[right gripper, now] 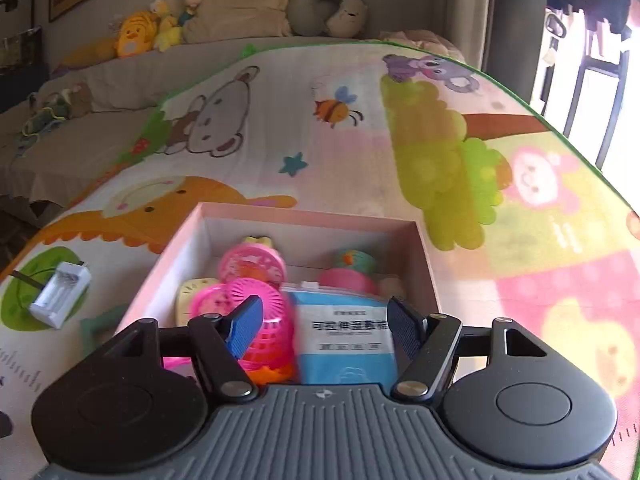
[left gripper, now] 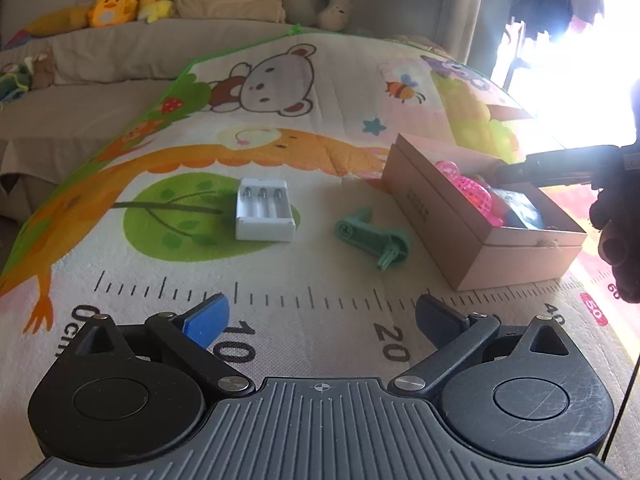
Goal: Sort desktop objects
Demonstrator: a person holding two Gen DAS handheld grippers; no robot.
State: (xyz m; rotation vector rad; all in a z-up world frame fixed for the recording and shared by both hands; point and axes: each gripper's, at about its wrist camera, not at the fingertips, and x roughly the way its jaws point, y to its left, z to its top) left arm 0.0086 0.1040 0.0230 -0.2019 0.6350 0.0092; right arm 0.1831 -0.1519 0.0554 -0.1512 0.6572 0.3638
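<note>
Box point(right gripper: 426, 256) on cartoon mat point(right gripper: 360, 152) — sofa point(left gripper: 120, 60) behind — both claws wide, empty.

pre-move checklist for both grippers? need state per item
1. Left gripper open, nothing between the jaws: ok.
2. Charger and green part lie apart on the mat, free to grasp: ok.
3. Right gripper over the box: ok.
4. Blue packet between its jaws, held or loose: cannot tell.
5. Room left in the box: cannot tell.
</note>
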